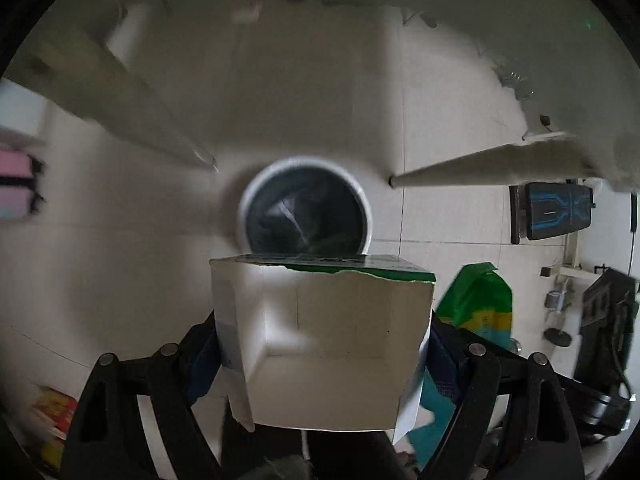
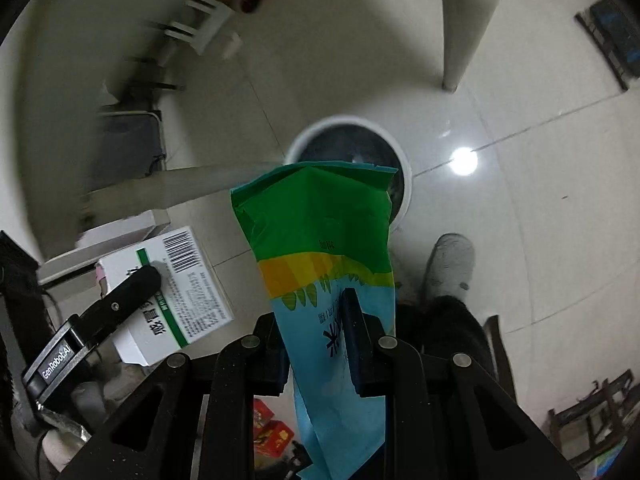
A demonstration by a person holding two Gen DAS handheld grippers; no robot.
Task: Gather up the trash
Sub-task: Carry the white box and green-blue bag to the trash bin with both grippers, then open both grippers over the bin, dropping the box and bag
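Note:
My left gripper [image 1: 324, 344] points down and is shut on an opened white cardboard box [image 1: 320, 340] with a green torn edge, one finger on each side wall. The same box [image 2: 180, 280] shows its barcode in the right wrist view. My right gripper [image 2: 316, 328] is shut on a green, yellow and blue plastic bag [image 2: 320, 232], which stands up between its fingers; the bag [image 1: 480, 308] also shows to the right of the box. Below both sits a round white-rimmed trash bin [image 1: 306, 204] with a dark liner, its rim [image 2: 348, 122] partly hidden behind the bag.
The bin stands on a pale tiled floor between pale table legs [image 1: 480, 164] [image 2: 468, 20]. A person's grey shoe [image 2: 448, 264] is to the right of the bin. A black and blue flat item [image 1: 556, 210] lies at the right. Red packages [image 2: 272, 428] lie below the gripper.

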